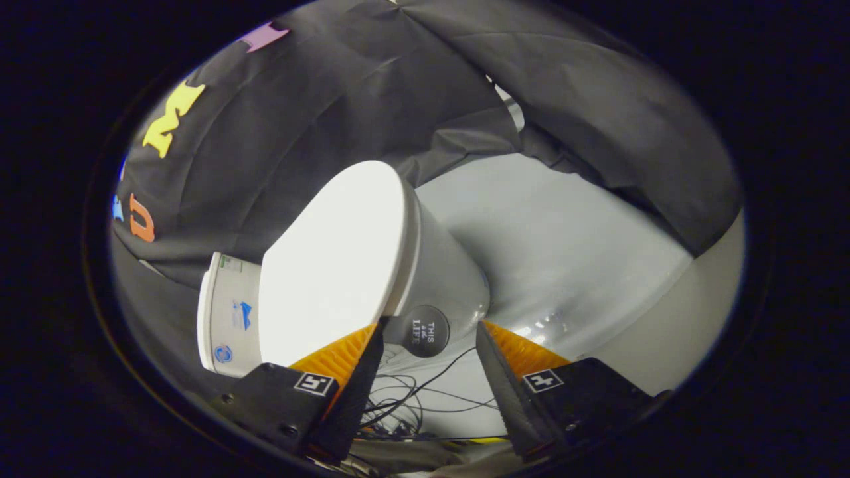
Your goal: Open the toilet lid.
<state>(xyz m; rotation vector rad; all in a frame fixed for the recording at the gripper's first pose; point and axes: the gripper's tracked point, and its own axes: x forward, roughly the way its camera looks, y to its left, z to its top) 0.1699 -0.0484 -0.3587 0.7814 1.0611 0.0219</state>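
Toilet lid [335, 259]: smooth, hard-looking, bright sheen. Toilet bowl [451, 265]: smooth, glazed look. Floor [564, 265]: smooth, glossy, light glare. Booth wall [345, 99]: matt creased cloth. Gripper [429, 326]: fingers [342, 355] apart, ribbed pads. Thin cables [412, 392] on floor.

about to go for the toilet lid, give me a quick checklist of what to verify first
1. Lid still closed on the toilet bowl: ok, it lies flat on the rim.
2. Gripper open: ok, the fingers stand wide apart with nothing between them.
3. Front edge of the lid within reach: ok, one finger sits right at the edge.
4. Finger under the edge: cannot tell, the finger hides any gap there.
5. Room for the lid to swing back: ok, the tank lies behind it.
6. Loose cables on the floor below the fingers: not ok, keep clear.
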